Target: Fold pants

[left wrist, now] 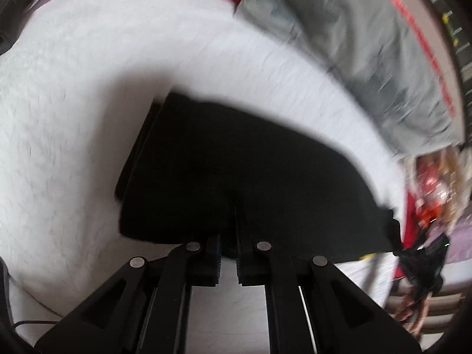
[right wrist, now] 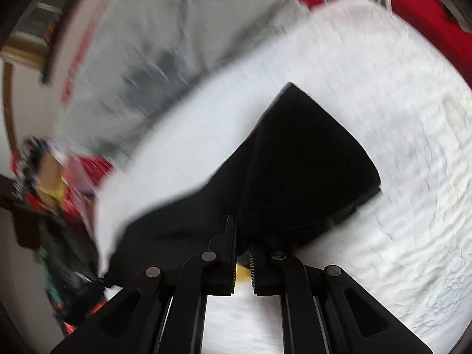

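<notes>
The black pants (left wrist: pixel 242 165) lie on a white bedcover (left wrist: pixel 73 118), doubled over with a layered edge at the left. My left gripper (left wrist: pixel 228 224) is shut on the near edge of the pants, its fingertips sunk in the black cloth. In the right wrist view the pants (right wrist: pixel 301 162) rise in a folded wedge. My right gripper (right wrist: pixel 243 236) is shut on their near edge, and the cloth drapes left from it. Both views are blurred by motion.
A grey blanket (left wrist: pixel 354 44) lies along the far side of the bed, also in the right wrist view (right wrist: pixel 153 44). Red fabric (right wrist: pixel 427 20) and cluttered items (left wrist: pixel 427 194) sit past the bed's edges. The white bedcover (right wrist: pixel 398 118) spreads to the right.
</notes>
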Available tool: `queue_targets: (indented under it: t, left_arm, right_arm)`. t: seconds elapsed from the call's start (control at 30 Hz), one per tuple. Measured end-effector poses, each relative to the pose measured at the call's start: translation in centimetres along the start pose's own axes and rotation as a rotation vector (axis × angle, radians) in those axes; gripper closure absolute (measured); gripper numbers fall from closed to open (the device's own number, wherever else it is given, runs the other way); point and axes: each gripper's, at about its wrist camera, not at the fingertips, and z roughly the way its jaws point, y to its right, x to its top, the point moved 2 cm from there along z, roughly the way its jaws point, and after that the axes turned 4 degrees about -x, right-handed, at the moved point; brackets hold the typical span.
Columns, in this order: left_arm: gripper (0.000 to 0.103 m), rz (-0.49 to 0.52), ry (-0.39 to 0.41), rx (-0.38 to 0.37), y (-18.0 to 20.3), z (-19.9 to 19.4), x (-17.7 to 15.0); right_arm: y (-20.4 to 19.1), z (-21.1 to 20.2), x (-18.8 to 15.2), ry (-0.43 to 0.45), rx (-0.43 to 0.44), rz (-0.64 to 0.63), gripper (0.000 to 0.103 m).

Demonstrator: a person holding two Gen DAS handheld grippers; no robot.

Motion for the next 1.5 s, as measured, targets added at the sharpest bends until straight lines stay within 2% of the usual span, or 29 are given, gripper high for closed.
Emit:
queue_targets:
  t: [0.07,0.1,0.17,0.23,0.33,0.37,0.43,0.5,0.63,0.77,0.97,1.07,1.13,1.17,1.27,1.3,1.33,1.37,1.43,1.47,1.5]
  left_arm:
    - [0.097,-0.027,-0.026,0.004,-0.8,0.6,-0.5]
    - [0.097,-0.029,-0.033,-0.011,-1.1,0.3,-0.7]
    - [0.097,0.010,-0.033,-0.030,-0.9,-1.1,-1.1]
    - [0.096,0.065,-0.002,-0.031,-0.9,-3.5,-1.4]
    - [0.093,0.106,0.080,-0.036,-1.3,-7.3,-1.3]
    - [0.090,0.110,0.106,-0.020,-1.4,-8.1,-0.9]
    - [0.070,0.105,0.143,0.019,-1.8,-9.0,0.9]
    - [0.068,0.077,0.145,0.042,-2.0,-8.3,3.0]
    - [0.068,0.044,0.062,0.046,-2.1,-5.4,5.4]
    - [0.068,0.048,0.018,0.067,-1.5,-3.3,6.0]
    - [0.068,0.011,-0.005,0.059,-1.7,-1.6,7.4]
    - [0.058,0.003,-0.017,0.050,-1.8,-0.9,7.7]
    - [0.050,0.011,-0.027,0.039,-1.5,-0.4,7.7]
    - [0.049,0.017,-0.026,0.038,-1.4,-0.4,7.7]
    - [0.050,0.012,-0.005,0.025,-1.3,-0.6,7.6]
    - [0.070,0.004,0.002,0.003,-1.2,-0.7,7.6]
    - [0.093,-0.006,0.002,-0.018,-1.1,-0.9,7.7]
    - [0.099,-0.013,-0.001,-0.039,-0.9,-1.1,7.8]
    - [0.099,-0.007,0.051,-0.065,-0.4,-2.8,8.2]
    - [0.099,0.009,0.088,-0.052,-0.3,-3.4,8.3]
    - [0.099,0.029,0.122,0.004,-0.3,-3.6,8.6]
  right_arm:
    - [1.3,1.2,-1.3,-0.026,-0.021,-0.009,0.095]
    - [1.9,1.3,-1.8,-0.026,-0.017,-0.009,0.090]
    - [2.7,1.2,-2.6,-0.028,-0.020,-0.001,0.086]
    - [3.5,0.2,-3.2,-0.028,-0.017,-0.003,0.080]
    - [4.4,-2.3,-3.2,0.014,-0.035,-0.030,0.079]
    - [4.7,-3.4,-3.0,0.042,-0.050,-0.039,0.077]
    - [5.8,-5.3,-2.2,0.098,-0.080,-0.039,0.069]
    - [6.3,-6.3,-1.0,0.133,-0.094,-0.016,0.065]
    - [5.6,-5.3,0.9,0.129,-0.073,0.014,0.065]
    - [4.5,-3.4,2.4,0.130,-0.132,-0.015,0.065]
    - [3.1,-0.3,3.3,0.103,-0.235,-0.087,0.065]
    - [2.4,0.3,3.2,0.111,-0.279,-0.141,0.065]
    - [2.0,0.6,3.2,0.114,-0.312,-0.183,0.069]
    - [1.8,0.7,3.2,0.116,-0.325,-0.196,0.071]
    - [1.5,1.0,3.0,0.117,-0.377,-0.240,0.085]
    - [1.3,1.1,3.0,0.119,-0.384,-0.253,0.090]
    - [1.1,1.0,3.1,0.125,-0.383,-0.267,0.093]
    - [0.8,1.0,3.1,0.125,-0.375,-0.274,0.094]
    - [-0.1,0.5,3.7,0.145,-0.373,-0.286,0.094]
    - [-0.7,-0.4,4.1,0.177,-0.340,-0.284,0.094]
    - [-1.1,-1.2,4.4,0.207,-0.303,-0.277,0.095]
